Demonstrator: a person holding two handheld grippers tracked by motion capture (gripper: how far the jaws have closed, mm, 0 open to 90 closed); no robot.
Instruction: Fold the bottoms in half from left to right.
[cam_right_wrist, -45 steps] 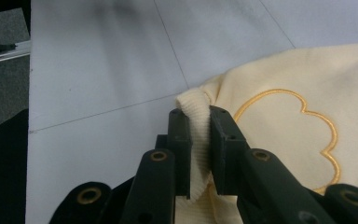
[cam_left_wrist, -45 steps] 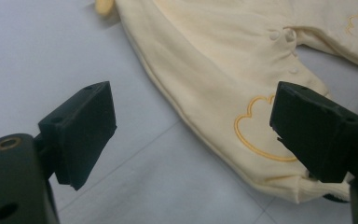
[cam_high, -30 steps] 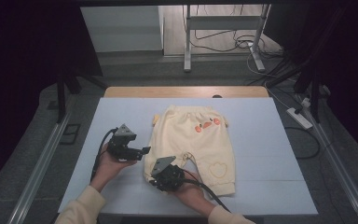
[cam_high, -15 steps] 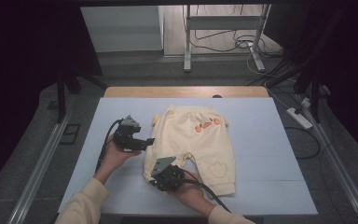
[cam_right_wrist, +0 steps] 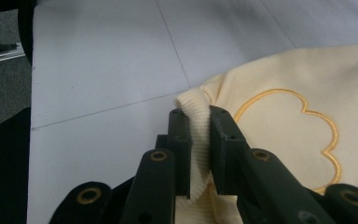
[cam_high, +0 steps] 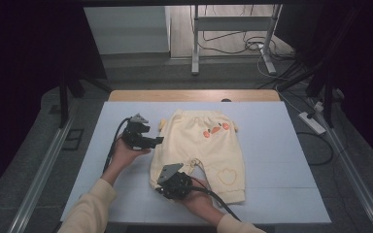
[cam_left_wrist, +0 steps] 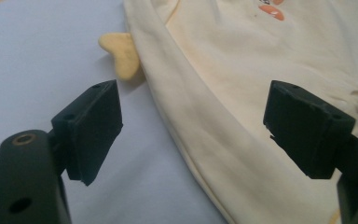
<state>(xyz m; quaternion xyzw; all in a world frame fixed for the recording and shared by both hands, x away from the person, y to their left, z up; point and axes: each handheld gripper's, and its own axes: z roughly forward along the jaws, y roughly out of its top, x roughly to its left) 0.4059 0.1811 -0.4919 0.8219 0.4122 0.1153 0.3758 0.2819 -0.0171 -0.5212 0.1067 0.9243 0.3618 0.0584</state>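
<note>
Pale yellow baby trousers [cam_high: 209, 145] lie flat on the light blue table cover [cam_high: 281, 184], waist at the far end, with orange prints [cam_high: 212, 129] near the waist. My right gripper [cam_high: 162, 186] is at the near left leg end, shut on its ribbed cuff [cam_right_wrist: 196, 126], beside a stitched orange outline [cam_right_wrist: 303, 126]. My left gripper [cam_high: 156, 141] hovers at the trousers' left side, open. Its jaws [cam_left_wrist: 196, 107] straddle the side seam [cam_left_wrist: 191, 121], near a small yellow tab [cam_left_wrist: 121, 53].
The wooden table edge [cam_high: 194, 95] runs along the back. Beyond it stand a metal frame [cam_high: 194, 43] and loose cables on the floor. A power strip [cam_high: 313, 123] lies to the right and a rail [cam_high: 43, 165] to the left.
My left gripper has moved away from the person and slightly right, up along the trousers' left side toward the waist. The right gripper has stayed shut on the cuff.
</note>
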